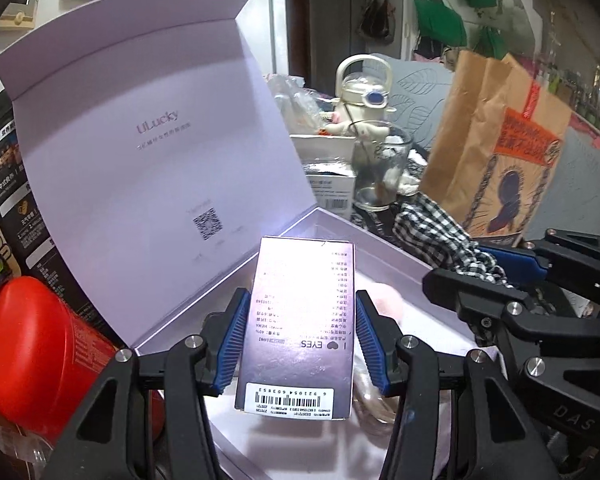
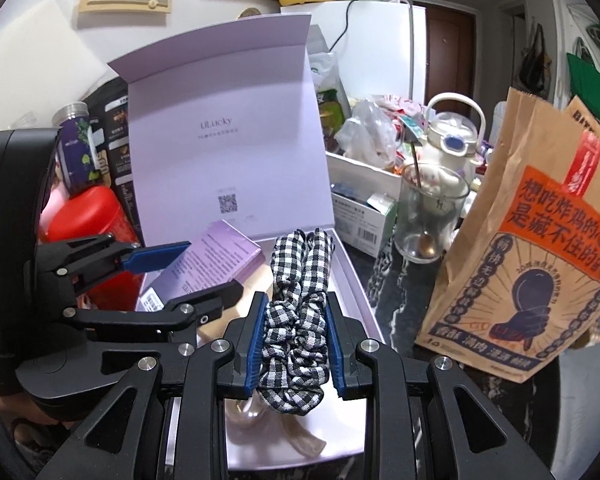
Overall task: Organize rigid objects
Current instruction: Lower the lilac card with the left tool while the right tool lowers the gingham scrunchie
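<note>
While both hands hang over the open box: each one carries something toward it.
Left claw (image 1: pixel 298 334): closed on a small lilac carton (image 1: pixel 300 324), the blue pads (image 1: pixel 236 340) pressing its two long sides, barcode end nearest the camera.
Right claw (image 2: pixel 296 340): closed narrow on a black-and-white gingham scrunchie (image 2: pixel 296 320), whose cloth bunches and bulges between the pads.
Lilac gift box (image 2: pixel 364 300): lies on the crowded counter with its lid (image 1: pixel 140 140) standing upright behind the tray; a pale pink soft thing and something beige already lie inside.
Where the carton is: held in the air just above the tray, tilted, apart from the floor of the box as far as I can tell.
How the carton should handle: light, stiff cardboard with smooth printed faces, so it may slip or dent if squeezed hard; the flat long sides are the sound place to hold.
How the scrunchie should handle: very light and soft, it gives under the pads and will flop when let go; gripping the gathered middle suits it.
Nearby: a red tin (image 1: pixel 32 352) to the left, a glass cup (image 2: pixel 428 216) and a brown paper bag (image 2: pixel 540 248) to the right.
Risk: the two claws are close together over one tray and could bump.
</note>
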Demonstrator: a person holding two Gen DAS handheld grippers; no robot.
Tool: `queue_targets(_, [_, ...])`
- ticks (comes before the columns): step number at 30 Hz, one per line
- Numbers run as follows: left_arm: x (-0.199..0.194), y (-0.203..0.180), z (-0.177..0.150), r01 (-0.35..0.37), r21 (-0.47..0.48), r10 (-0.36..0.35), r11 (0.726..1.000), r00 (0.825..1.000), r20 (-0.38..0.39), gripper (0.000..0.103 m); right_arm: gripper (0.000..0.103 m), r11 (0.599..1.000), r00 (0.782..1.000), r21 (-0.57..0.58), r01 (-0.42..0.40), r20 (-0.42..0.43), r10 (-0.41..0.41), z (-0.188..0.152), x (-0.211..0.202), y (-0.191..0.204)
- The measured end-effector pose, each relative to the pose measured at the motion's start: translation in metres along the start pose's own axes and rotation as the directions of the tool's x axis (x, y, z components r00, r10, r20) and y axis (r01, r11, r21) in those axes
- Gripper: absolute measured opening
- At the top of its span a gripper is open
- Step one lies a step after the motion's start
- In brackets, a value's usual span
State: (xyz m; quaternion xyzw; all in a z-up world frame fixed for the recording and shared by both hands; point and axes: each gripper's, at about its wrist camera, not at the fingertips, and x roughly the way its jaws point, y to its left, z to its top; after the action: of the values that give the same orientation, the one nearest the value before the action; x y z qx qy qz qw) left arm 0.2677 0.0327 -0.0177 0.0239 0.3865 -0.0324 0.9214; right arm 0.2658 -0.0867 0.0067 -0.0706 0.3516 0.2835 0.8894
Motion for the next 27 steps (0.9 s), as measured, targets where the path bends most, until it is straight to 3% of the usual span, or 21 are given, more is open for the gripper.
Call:
queue_targets(4, [0.005, 0.011, 0.000, 0.021, -0.029, -0.021, 0.999, 1.000, 0.002, 0.051, 0.027, 1.000, 1.000, 0.007, 0.002, 0.005, -0.002, -0.002, 0.010, -0.001])
queue_targets(7, [0.013, 0.020, -0.003, -0.003, -0.049, 0.002, 0.999, 1.000, -0.009, 0.051, 0.027, 1.000, 1.000, 0.009, 0.013, -0.004, -0.013, -0.004, 0.018, -0.002])
queue_targets(10, [0.021, 0.031, -0.005, 0.043, -0.101, -0.046, 0.994, 0.998, -0.030, 0.051, 0.027, 1.000, 1.000, 0.013, 0.022, -0.013, -0.022, -0.006, 0.024, -0.002])
queue_targets(12, [0.025, 0.036, -0.006, 0.034, -0.119, -0.039, 0.992, 0.998, -0.043, 0.051, 0.027, 1.000, 1.000, 0.011, 0.026, -0.018, -0.026, -0.008, 0.028, -0.002])
queue_targets(21, [0.044, 0.032, -0.010, -0.033, -0.085, 0.025, 0.996, 0.996, -0.091, 0.051, 0.027, 0.997, 0.994, -0.001, 0.077, -0.077, -0.077, -0.016, 0.050, -0.005])
queue_targets(24, [0.055, 0.032, -0.014, 0.000, -0.101, -0.013, 0.995, 0.991, -0.131, 0.051, 0.027, 0.995, 0.988, -0.011, 0.100, -0.116, -0.101, -0.021, 0.060, -0.005])
queue_targets(27, [0.056, 0.031, -0.014, -0.004, -0.094, -0.008, 0.996, 0.991, -0.132, 0.051, 0.027, 0.994, 0.984, -0.005, 0.106, -0.142, -0.105, -0.024, 0.067, -0.005])
